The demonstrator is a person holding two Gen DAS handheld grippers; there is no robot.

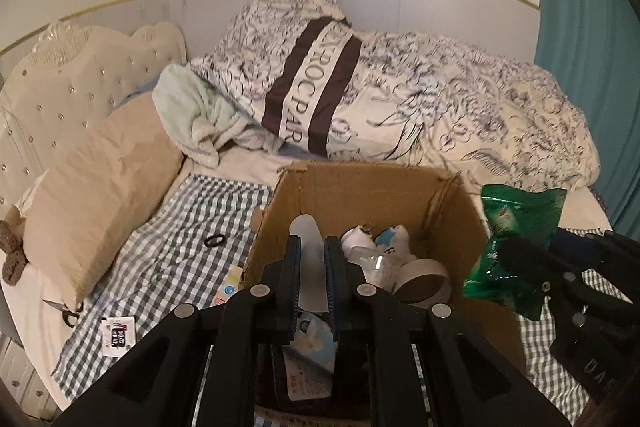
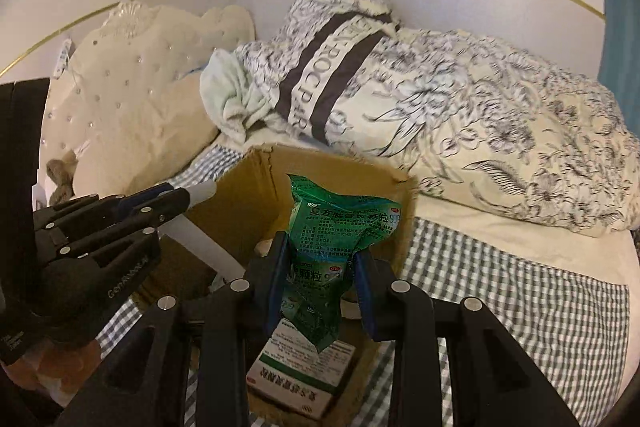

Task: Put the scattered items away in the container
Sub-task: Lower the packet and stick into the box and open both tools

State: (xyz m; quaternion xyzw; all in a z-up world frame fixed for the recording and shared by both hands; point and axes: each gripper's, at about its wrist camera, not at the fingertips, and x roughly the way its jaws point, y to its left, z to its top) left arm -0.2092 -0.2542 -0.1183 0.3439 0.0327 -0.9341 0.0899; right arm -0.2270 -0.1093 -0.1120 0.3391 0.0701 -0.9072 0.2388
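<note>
An open cardboard box stands on the bed's checked cloth. My left gripper is over the box's near left part, shut on a flat white strip with a rounded end. My right gripper hovers at the box's right side, shut on a crumpled green packet that hangs above the box. Inside the box lie a tape roll, white cloth pieces and a green-and-white medicine box.
On the checked cloth left of the box lie a black hair tie, scissors, a small card packet and stickers. A beige pillow sits far left. A floral duvet is piled behind.
</note>
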